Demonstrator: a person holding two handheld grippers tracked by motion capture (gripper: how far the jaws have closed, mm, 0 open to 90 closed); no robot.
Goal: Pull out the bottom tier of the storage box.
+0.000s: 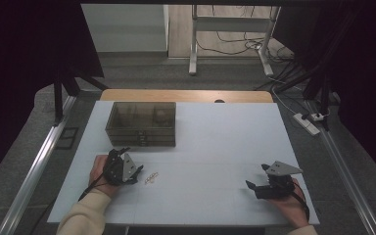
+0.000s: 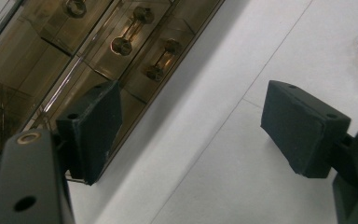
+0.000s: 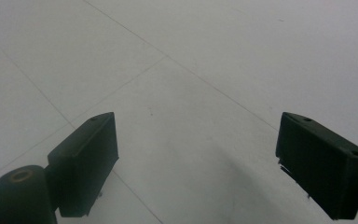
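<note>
High view | pearl-and-gold trinket (image 1: 151,178) lay on desk (image 1: 215,147) just right of left gripper (image 1: 136,175), long axis roughly level | left fingers (image 2: 93,128) apart, empty | right gripper (image 1: 252,186) well apart, fingers spread, empty | drawer box (image 1: 141,125) behind.

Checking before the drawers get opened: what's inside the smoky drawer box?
Through the tinted lid of the drawer box, dividers and one pale roundish item show in the top tray. The lower drawers' contents are hidden behind dark fronts.

The flat white table (image 1: 215,147) holds a smoky see-through plastic drawer box (image 1: 141,124) and small pearly gold jewellery (image 1: 151,178), just beside the left gripper's fingers (image 1: 138,170).
</note>
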